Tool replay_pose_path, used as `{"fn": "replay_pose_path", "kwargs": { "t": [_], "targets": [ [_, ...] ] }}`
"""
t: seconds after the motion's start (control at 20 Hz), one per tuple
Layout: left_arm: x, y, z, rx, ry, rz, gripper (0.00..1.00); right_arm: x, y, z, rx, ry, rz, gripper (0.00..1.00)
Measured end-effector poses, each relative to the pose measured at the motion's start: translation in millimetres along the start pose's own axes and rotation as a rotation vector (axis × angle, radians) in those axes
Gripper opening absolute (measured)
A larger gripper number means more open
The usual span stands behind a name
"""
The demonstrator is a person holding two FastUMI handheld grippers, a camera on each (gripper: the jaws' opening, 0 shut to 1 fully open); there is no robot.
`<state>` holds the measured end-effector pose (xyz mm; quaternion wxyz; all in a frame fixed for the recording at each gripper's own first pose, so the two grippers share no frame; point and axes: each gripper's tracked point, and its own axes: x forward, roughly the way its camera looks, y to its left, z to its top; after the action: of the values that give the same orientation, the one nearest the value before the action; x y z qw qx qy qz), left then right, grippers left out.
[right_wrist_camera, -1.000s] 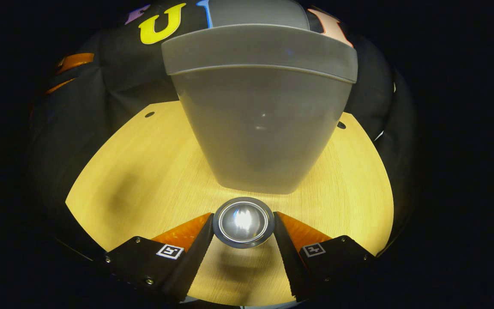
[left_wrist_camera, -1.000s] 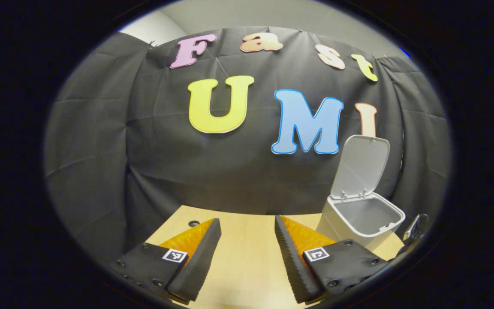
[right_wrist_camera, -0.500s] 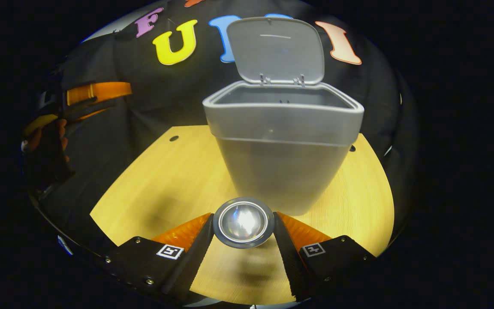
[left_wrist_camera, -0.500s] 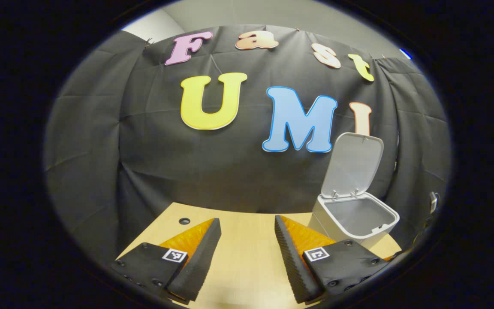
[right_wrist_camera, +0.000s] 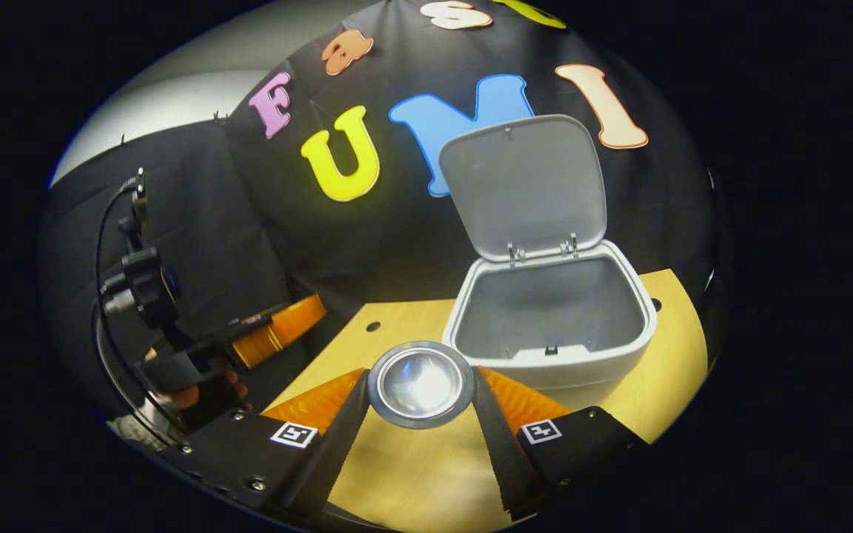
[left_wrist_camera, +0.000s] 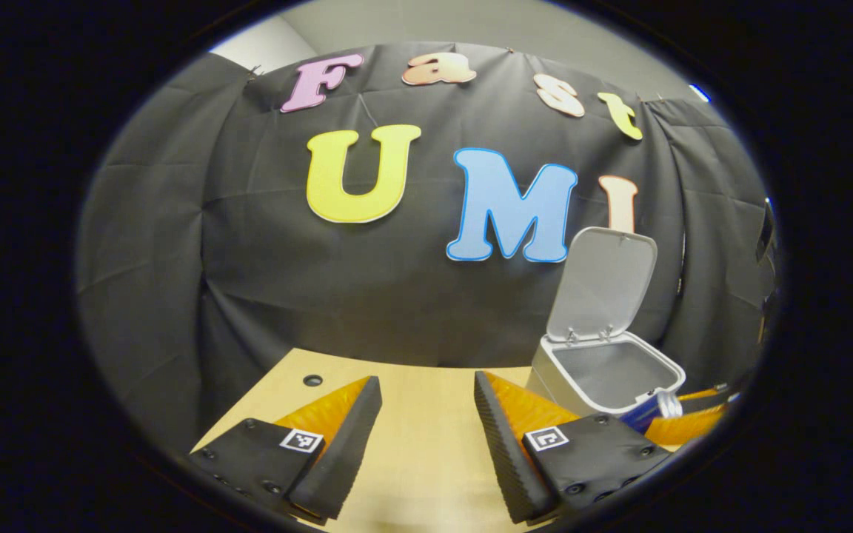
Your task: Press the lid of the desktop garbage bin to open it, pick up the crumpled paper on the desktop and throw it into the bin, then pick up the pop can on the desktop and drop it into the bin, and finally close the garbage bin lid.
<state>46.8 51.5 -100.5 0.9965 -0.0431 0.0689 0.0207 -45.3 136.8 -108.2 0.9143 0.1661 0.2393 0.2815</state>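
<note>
My right gripper [right_wrist_camera: 420, 414] is shut on the pop can [right_wrist_camera: 420, 383], whose shiny round end faces the camera between the fingers. The can hangs in the air just in front of the white bin [right_wrist_camera: 545, 363]. The bin's lid [right_wrist_camera: 523, 185] stands up and the inside looks bare from here. In the left gripper view the same bin [left_wrist_camera: 604, 374] sits at the right, and the blue can [left_wrist_camera: 652, 411] with the right gripper's finger shows beside its rim. My left gripper [left_wrist_camera: 426, 437] is open above the wooden table [left_wrist_camera: 419, 459], holding nothing.
In the right gripper view the left gripper [right_wrist_camera: 249, 340] and the hand holding it hover off the table's left edge. A small round hole [left_wrist_camera: 312, 380] marks the table's far left corner. Black cloth closes the back.
The right gripper has risen with the can from table level to above the bin's rim, so the bin's inside now shows. The left gripper has barely shifted.
</note>
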Motion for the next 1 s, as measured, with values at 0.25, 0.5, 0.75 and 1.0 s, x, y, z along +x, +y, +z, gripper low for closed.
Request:
{"fn": "replay_pose_path", "kwargs": {
  "t": [0.25, 0.5, 0.75, 1.0],
  "targets": [
    [-1.3, 0.6, -0.8, 0.013, 0.002, 0.006, 0.87, 0.7, -21.3, 51.1, 0.055, -0.116, -0.026, 0.84],
    [1.8, 1.3, -1.1, 0.015, 0.007, 0.012, 0.84, 2.5, -63.0, 80.0, 0.083, -0.186, -0.111, 0.84],
    [4.8, 4.9, -2.3, 0.020, 0.014, 0.019, 0.84, 6.2, -88.5, 86.9, 0.099, -0.206, -0.159, 0.84],
    [9.7, 5.8, -4.4, 0.022, 0.022, 0.019, 0.84, 9.6, -104.6, 90.1, 0.095, -0.213, -0.199, 0.84]
  ]
}}
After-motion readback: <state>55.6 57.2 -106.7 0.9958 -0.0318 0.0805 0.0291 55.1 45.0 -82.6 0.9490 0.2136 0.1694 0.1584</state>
